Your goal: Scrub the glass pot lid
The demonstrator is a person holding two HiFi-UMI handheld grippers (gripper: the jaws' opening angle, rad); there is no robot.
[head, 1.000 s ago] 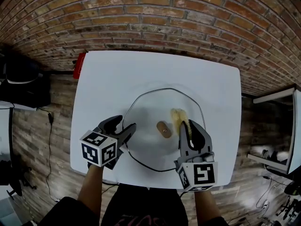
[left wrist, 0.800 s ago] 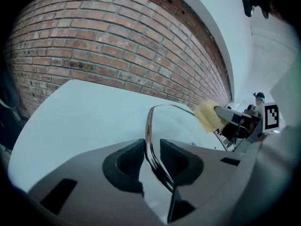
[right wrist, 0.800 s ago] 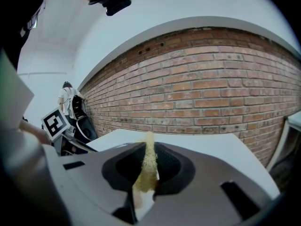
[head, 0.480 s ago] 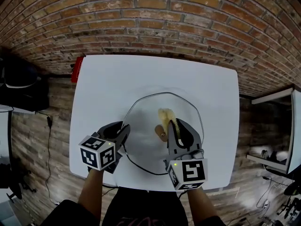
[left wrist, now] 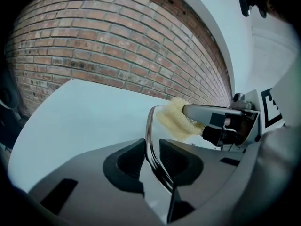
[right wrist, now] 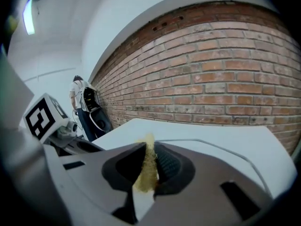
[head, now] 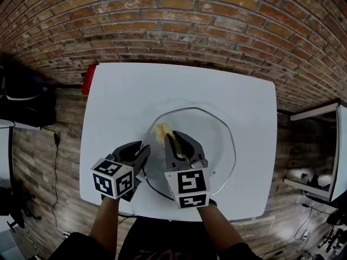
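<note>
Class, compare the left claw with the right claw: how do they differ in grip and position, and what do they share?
The left claw, which has just been closing, clamps the rim of the glass lid; the right claw clamps a yellow sponge. The left claw sits at the lid's left edge; the right claw reaches over the glass. Both are shut on something.

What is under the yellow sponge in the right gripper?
The glass pot lid lies under the sponge, on the white table. The right gripper covers the lid's middle, so that part cannot be seen.
</note>
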